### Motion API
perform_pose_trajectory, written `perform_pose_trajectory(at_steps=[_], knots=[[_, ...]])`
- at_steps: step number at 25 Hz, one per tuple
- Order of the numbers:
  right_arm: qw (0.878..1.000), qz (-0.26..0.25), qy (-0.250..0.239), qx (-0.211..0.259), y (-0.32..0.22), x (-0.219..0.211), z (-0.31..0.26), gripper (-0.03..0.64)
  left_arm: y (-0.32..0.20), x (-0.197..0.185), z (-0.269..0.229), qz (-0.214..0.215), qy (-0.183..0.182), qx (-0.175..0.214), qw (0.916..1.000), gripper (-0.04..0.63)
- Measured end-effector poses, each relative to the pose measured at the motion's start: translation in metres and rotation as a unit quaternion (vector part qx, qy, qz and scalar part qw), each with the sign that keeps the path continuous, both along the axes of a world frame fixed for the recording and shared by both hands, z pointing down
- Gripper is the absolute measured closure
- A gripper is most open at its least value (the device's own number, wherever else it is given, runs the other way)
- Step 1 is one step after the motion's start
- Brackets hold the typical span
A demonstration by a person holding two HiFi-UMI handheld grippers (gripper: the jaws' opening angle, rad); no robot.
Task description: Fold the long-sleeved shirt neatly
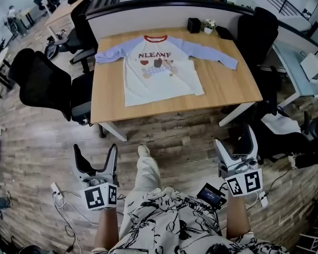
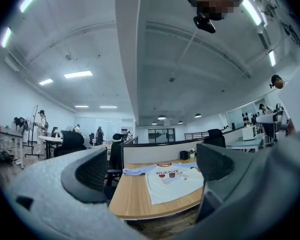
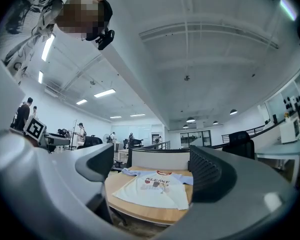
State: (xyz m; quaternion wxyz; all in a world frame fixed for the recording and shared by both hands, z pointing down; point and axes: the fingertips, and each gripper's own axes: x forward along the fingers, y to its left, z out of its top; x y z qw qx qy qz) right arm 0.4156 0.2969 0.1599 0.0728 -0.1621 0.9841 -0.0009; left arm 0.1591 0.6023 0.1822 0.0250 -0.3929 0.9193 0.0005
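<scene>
A white long-sleeved shirt with lavender sleeves and a red collar (image 1: 159, 70) lies spread flat, print up, on the light wooden counter (image 1: 228, 91), one sleeve reaching toward each side of the counter. Well short of the counter's near edge, the left hand-held gripper (image 1: 95, 155) and the right hand-held gripper (image 1: 235, 147) each have their jaws spread, with nothing between them. A small black box (image 1: 194, 25) stands at the counter's far edge.
</scene>
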Motion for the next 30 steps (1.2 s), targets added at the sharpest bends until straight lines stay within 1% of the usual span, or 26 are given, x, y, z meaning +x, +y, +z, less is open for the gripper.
perform_pose_trajectory(at_steps=[5, 7, 11, 15, 18, 23, 27, 30], knots=[[1.0, 0.017, -0.001, -0.002, -0.038, -0.054, 0.0, 0.149, -0.044, -0.067, 0.003, 0.011, 0.003, 0.004, 0.9999, 0.051], [1.0, 0.022, -0.001, -0.003, -0.057, -0.083, -0.004, 0.149, -0.063, -0.1, 0.001, 0.014, 0.003, 0.007, 0.9999, 0.051], [0.999, 0.041, -0.005, 0.001, -0.092, -0.139, -0.018, 0.147, -0.101, -0.17, -0.003, 0.023, 0.017, 0.009, 0.9995, 0.051], [0.998, 0.062, -0.009, 0.006, -0.121, -0.194, -0.027, 0.147, -0.134, -0.238, -0.011, 0.036, 0.004, 0.003, 0.9993, 0.051], [0.997, 0.073, -0.005, 0.009, -0.139, -0.228, -0.029, 0.147, -0.155, -0.278, -0.011, 0.044, 0.003, -0.001, 0.999, 0.051], [0.995, 0.101, 0.003, 0.009, -0.166, -0.254, -0.027, 0.147, -0.185, -0.322, -0.004, 0.067, 0.01, -0.01, 0.9976, 0.051], [0.992, 0.125, 0.016, -0.003, -0.189, -0.255, -0.019, 0.147, -0.209, -0.336, 0.008, 0.081, 0.021, -0.027, 0.9962, 0.051], [0.992, 0.125, 0.02, -0.01, -0.205, -0.263, -0.014, 0.147, -0.226, -0.343, 0.018, 0.085, 0.031, -0.04, 0.9951, 0.051]])
